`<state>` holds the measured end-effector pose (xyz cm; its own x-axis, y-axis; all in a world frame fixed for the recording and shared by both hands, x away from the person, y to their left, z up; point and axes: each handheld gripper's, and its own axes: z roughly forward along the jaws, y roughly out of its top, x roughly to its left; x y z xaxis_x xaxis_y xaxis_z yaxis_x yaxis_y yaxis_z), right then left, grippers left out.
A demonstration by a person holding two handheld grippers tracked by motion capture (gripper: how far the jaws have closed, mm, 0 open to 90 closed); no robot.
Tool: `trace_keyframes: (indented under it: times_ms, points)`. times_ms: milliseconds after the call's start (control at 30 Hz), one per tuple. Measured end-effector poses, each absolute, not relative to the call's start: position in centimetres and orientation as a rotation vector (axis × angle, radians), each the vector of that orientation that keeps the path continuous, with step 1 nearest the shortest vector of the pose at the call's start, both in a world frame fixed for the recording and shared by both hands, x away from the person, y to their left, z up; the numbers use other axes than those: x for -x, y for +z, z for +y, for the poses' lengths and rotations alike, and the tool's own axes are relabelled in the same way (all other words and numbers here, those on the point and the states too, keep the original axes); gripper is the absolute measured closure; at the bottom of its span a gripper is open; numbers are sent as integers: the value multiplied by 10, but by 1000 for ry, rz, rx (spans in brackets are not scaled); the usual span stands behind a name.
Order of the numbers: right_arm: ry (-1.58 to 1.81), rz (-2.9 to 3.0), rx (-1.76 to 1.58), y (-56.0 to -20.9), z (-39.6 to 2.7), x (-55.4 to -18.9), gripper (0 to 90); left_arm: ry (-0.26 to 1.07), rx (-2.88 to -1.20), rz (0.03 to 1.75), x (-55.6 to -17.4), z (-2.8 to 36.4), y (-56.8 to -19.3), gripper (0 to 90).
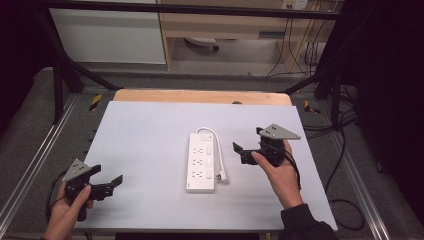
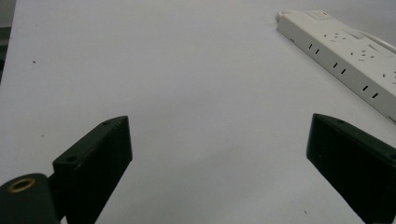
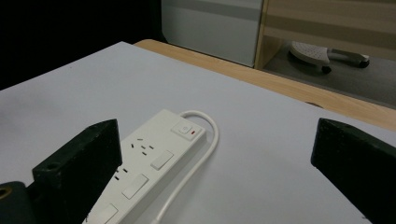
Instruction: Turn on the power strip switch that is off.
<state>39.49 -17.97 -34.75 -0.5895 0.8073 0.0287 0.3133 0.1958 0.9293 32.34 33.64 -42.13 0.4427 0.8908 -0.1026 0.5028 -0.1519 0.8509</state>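
A white power strip (image 1: 202, 162) lies in the middle of the pale table (image 1: 145, 135), its white cord (image 1: 217, 145) looping along its right side to a plug (image 1: 222, 176). My right gripper (image 1: 248, 141) hovers just right of the strip, open, nothing between its jaws; in the right gripper view the strip (image 3: 149, 172) with its red-marked switch (image 3: 187, 129) lies ahead at lower left. My left gripper (image 1: 107, 175) is held near the table's front left corner, open and empty; in the left gripper view the strip (image 2: 345, 56) sits far off at upper right.
A wooden edge (image 1: 200, 96) runs along the table's far side. Behind it are a wooden cabinet (image 1: 225, 25), a white panel (image 1: 107, 35) and a castor base (image 3: 322, 55). Black frame bars (image 1: 65, 70) and cables (image 1: 345, 165) flank the table.
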Motion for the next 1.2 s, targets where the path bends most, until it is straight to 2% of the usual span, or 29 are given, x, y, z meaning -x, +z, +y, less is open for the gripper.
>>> trace_keyframes:
  times_ms: [1200]
  points:
    - [1399,2030,-993,-341,-145,-410,57,551,-1803,1190,-323,337,-421,68]
